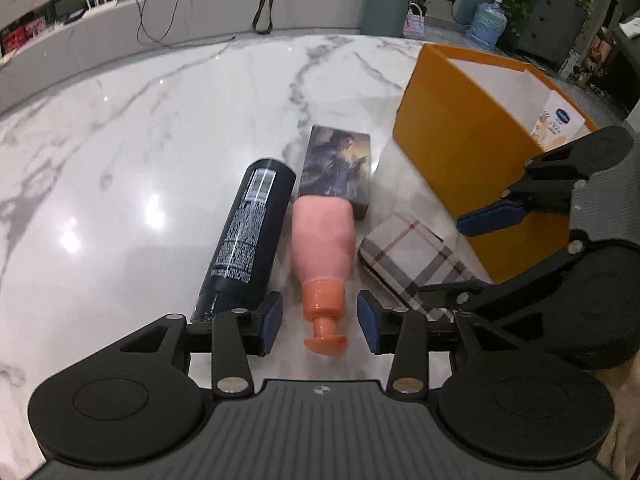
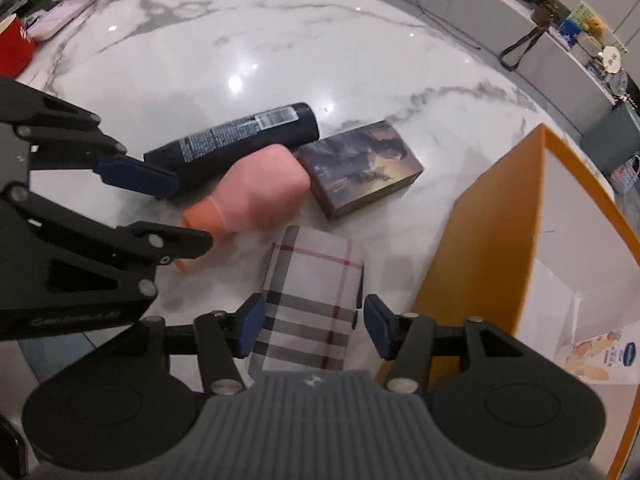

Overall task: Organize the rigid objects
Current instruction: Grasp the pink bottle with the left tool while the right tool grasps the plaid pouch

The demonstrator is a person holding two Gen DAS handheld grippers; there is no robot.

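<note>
Jaws of left gripper (image 1: pixel 319 322) wide around glossy pink bottle (image 1: pixel 323 240); right gripper (image 2: pixel 311 326) wide around plaid case (image 2: pixel 308 300).

Left gripper (image 1: pixel 319 323) agape astride pink bottle's (image 1: pixel 323 236) orange neck, beside black can (image 1: pixel 248 236).
</note>
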